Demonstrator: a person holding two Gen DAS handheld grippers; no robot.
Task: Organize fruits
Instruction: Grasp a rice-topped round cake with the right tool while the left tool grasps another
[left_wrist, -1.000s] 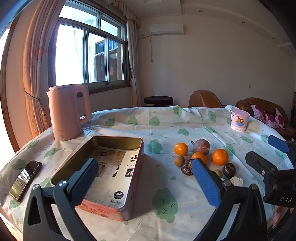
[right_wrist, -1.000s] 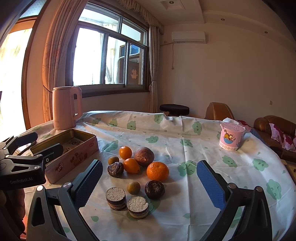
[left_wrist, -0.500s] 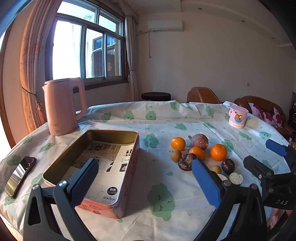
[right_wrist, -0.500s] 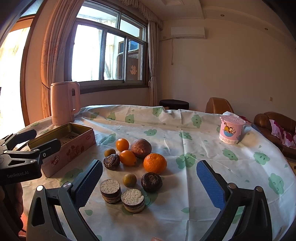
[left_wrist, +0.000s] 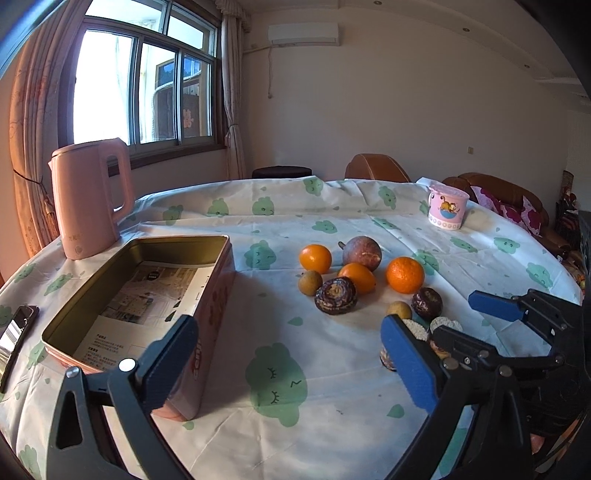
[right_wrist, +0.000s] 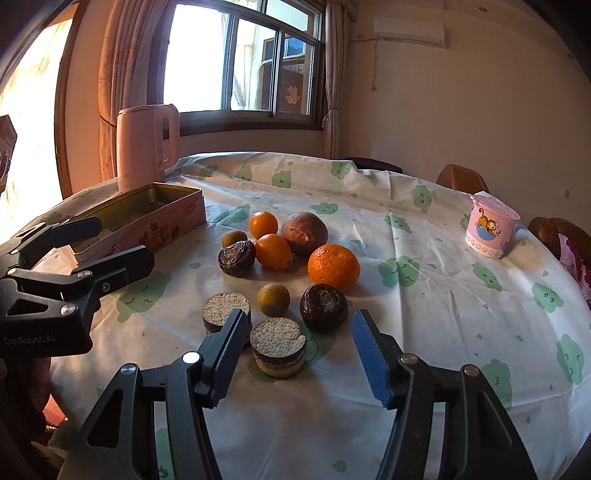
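Observation:
Several fruits lie grouped on the tablecloth: a big orange (right_wrist: 333, 266), two small oranges (right_wrist: 263, 224), a brown round fruit (right_wrist: 304, 233), two dark wrinkled fruits (right_wrist: 323, 306) and two green-brown small ones (right_wrist: 273, 299). Two cut halves show grainy tops; the nearer half (right_wrist: 277, 347) sits between the jaws of my right gripper (right_wrist: 298, 319). Those jaws are closing, with a gap left on both sides of it. The other half (right_wrist: 225, 308) is just outside the left finger. My left gripper (left_wrist: 288, 326) stands open and holds nothing, beside the open pink tin (left_wrist: 218, 295).
A pink kettle (left_wrist: 90, 197) stands behind the tin at the table's left. A pink cartoon cup (right_wrist: 489, 230) sits far right. A phone (left_wrist: 16, 336) lies at the left edge. Brown chairs and a sofa stand beyond the round table.
Both grippers came lower and closer to the table. The right jaws narrowed from wide apart to either side of the nearer cut half. The left jaws stayed wide.

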